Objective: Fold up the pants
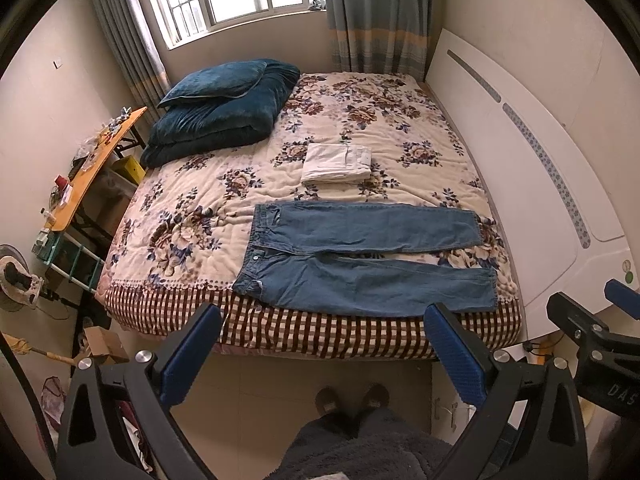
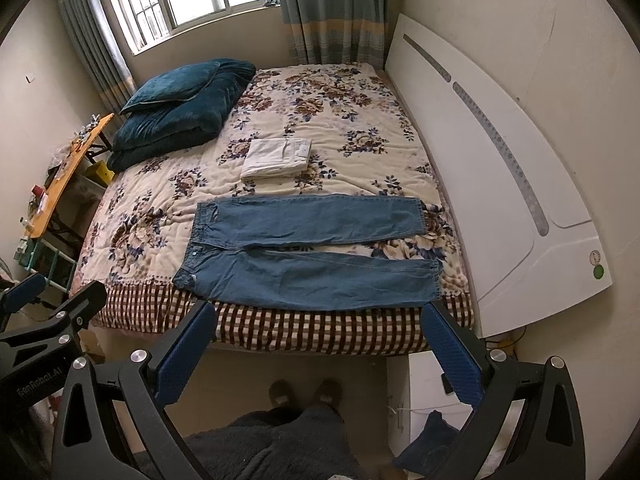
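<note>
Blue jeans (image 1: 360, 256) (image 2: 308, 248) lie spread flat across the near edge of the bed, waistband to the left, both legs pointing right toward the headboard. My left gripper (image 1: 322, 314) hovers open in front of the bed's edge, below the jeans, nothing between its blue pads. My right gripper (image 2: 320, 312) is likewise open and held back from the bed, level with the jeans' near leg. The right gripper also shows at the right rim of the left wrist view, and the left gripper at the left rim of the right wrist view.
Folded white pants (image 1: 338, 162) (image 2: 278, 156) rest mid-bed on the floral quilt (image 1: 224, 208). A dark teal duvet and pillow (image 1: 220, 112) sit at the far left corner. White headboard (image 1: 520, 168) on the right, orange side table (image 1: 92, 164) left, a person's slippered feet (image 1: 352, 398) below.
</note>
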`<state>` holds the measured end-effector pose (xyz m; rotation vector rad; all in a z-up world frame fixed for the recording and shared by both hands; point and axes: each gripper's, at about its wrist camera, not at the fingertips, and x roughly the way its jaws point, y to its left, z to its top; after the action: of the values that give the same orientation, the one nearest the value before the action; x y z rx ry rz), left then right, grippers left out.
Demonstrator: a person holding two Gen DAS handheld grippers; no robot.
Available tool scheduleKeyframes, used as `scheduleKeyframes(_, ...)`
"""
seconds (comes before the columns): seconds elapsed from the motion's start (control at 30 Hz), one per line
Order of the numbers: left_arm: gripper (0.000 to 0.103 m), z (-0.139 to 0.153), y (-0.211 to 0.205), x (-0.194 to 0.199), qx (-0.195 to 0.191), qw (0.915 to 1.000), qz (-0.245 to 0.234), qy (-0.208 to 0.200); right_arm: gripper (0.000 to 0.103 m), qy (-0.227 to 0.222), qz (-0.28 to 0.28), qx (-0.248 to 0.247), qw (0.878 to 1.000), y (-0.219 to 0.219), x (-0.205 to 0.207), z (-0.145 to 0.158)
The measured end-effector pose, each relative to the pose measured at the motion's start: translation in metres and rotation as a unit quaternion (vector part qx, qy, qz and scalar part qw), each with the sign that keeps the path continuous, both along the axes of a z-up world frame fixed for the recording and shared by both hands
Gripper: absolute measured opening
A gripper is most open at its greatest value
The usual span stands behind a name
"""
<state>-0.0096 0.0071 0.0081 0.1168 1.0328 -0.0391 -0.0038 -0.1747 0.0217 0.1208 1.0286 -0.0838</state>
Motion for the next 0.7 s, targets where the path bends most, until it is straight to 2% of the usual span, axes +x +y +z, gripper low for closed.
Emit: scheduleKeyframes(0.7, 0.103, 0.0025, 0.0065, -0.0022, 0.001, 1.0, 0.004, -0.004, 0.103, -0.001, 0.001, 0.005, 1.0, 0.0046, -0.0001, -0.0017)
